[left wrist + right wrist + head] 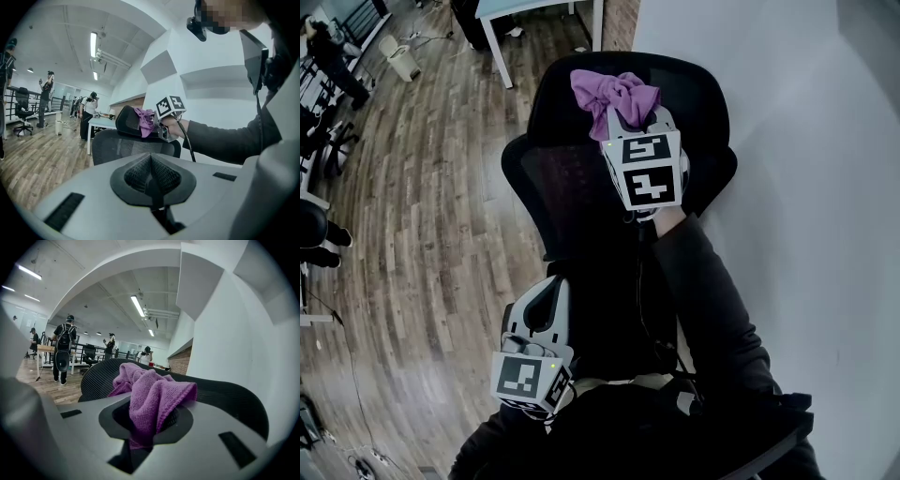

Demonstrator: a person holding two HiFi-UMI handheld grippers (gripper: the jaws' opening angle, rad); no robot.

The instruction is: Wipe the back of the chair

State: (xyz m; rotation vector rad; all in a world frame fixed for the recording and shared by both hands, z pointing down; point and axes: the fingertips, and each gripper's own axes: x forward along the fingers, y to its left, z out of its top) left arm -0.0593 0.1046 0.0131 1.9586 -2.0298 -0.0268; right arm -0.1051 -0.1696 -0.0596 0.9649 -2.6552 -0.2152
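A black mesh office chair [581, 187] stands in front of me, its headrest [694, 84] at the top. My right gripper [630, 117] is shut on a purple cloth [614, 94] and holds it against the top of the headrest [225, 399]. The bunched cloth [152, 397] fills the right gripper view. In the left gripper view the chair back [126, 146] and the cloth [146, 121] show ahead. My left gripper [546, 300] hangs low beside the chair's left side, jaws shut with nothing between them.
A white wall [806, 187] runs close along the chair's right side. A white table [534, 14] stands beyond the chair on the wooden floor [422, 206]. Several people [63, 352] stand far off in the office. A white bin [398, 56] sits at the far left.
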